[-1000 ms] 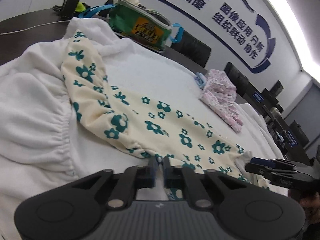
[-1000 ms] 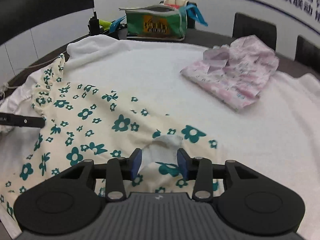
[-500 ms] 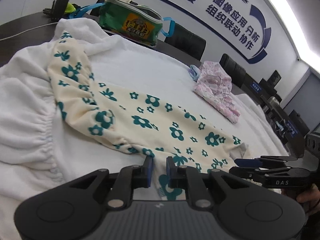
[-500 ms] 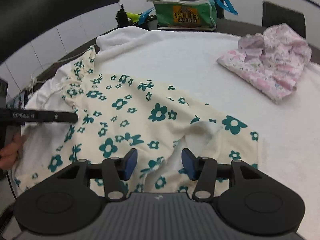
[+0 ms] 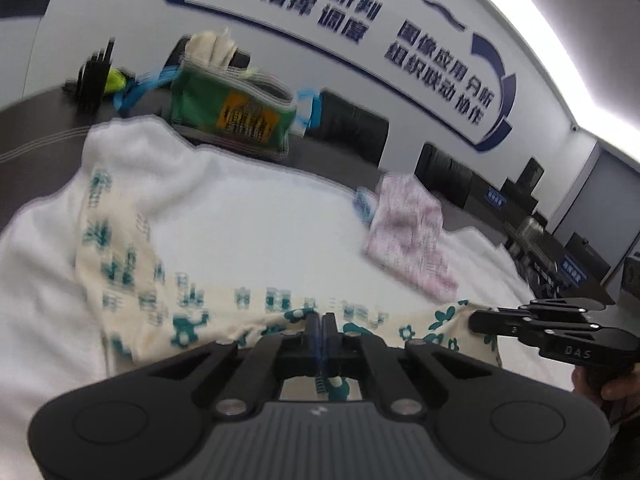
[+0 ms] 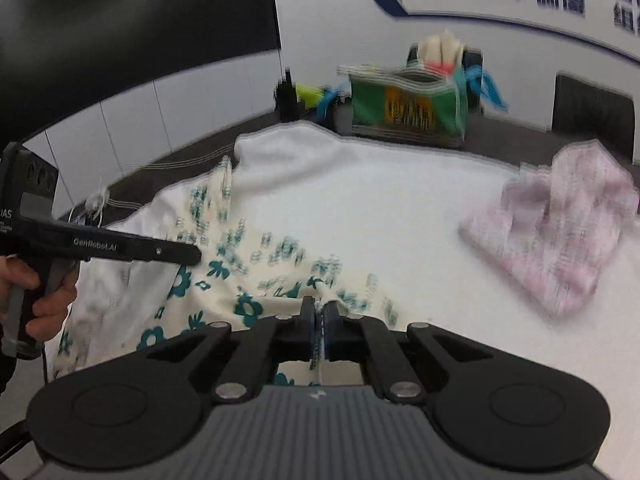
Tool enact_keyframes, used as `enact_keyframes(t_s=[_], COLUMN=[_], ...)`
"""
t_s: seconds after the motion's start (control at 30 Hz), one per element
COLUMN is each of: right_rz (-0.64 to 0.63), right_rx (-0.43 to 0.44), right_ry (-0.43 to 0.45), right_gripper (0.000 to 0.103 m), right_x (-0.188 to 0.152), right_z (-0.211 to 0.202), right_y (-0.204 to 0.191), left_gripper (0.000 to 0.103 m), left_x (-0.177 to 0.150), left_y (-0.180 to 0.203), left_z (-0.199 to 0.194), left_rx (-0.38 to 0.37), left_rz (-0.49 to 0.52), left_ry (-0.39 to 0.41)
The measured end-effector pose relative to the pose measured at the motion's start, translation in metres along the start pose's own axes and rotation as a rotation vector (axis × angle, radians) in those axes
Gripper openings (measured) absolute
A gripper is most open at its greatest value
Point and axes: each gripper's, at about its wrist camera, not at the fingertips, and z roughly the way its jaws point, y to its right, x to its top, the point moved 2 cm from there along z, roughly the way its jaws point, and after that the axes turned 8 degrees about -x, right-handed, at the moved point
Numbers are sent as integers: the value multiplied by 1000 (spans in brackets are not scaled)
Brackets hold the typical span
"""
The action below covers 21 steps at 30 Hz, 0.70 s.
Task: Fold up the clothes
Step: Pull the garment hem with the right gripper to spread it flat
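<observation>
A cream garment with teal flowers (image 5: 132,280) (image 6: 256,264) lies across the white towel-covered table (image 5: 260,232). My left gripper (image 5: 321,322) is shut on its near edge. My right gripper (image 6: 319,312) is shut on another part of that edge, where a fold of cloth rises between the pads. Each gripper shows in the other's view, held by a hand: the right one (image 5: 476,325) at the garment's right corner, the left one (image 6: 196,255) at its left side. The near edge hangs lifted between them. Both views are blurred by motion.
A folded pink floral garment (image 5: 408,240) (image 6: 560,232) lies on the right of the towel. A green bag (image 5: 236,116) (image 6: 408,108) stuffed with clothes stands at the back, a black object (image 5: 94,80) left of it. Dark chairs (image 5: 352,132) line the far side.
Both grippers have closed on the floral garment's near edge and lifted it. The right one stood open half a second ago. The cameras have risen and the garment is pulled toward me.
</observation>
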Motion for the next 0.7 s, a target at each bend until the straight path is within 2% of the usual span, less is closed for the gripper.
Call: enact_keyframes(t_s=[0.1, 0.2, 0.23, 0.3, 0.37, 0.4, 0.43, 0.47, 0.5, 0.53, 0.6, 0.7], right_rz=[-10, -10, -11, -10, -5, -1, -3, -7, -10, -21, -62, -186], right_rx=[-11, -101, -133, -187, -227, -228, -220, -212, -204, -189, -145, -70], right_ry=[69, 85, 64, 6, -55, -72, -55, -22, 11, 38, 78, 95], right_gripper=[3, 3, 4, 6, 6, 11, 15, 33, 55, 59, 59, 59], right_x=[25, 43, 46, 48, 45, 43, 39, 34, 30, 23, 6, -36], right_z=[-1, 32, 50, 81, 102, 102, 89, 72, 54, 34, -6, -53], right_y=[4, 15, 19, 27, 35, 37, 39, 40, 41, 41, 36, 19], left_gripper=[0, 2, 7, 11, 15, 19, 30, 46, 52, 58, 59, 61], left_x=[31, 56, 59, 59, 49, 45, 37, 28, 16, 4, -23, -62], left_y=[-2, -12, -18, -24, -22, -21, -18, -15, -11, -6, 3, 6], left_z=[14, 47, 60, 77, 63, 56, 38, 20, -3, -23, -59, -94], left_rx=[24, 57, 80, 180, 186, 185, 147, 110, 72, 36, -43, -86], left_rz=[16, 16, 14, 22, 52, 66, 70, 73, 78, 102, 207, 299], left_ry=[41, 34, 13, -12, -23, -27, -19, -11, 13, 33, 35, 3])
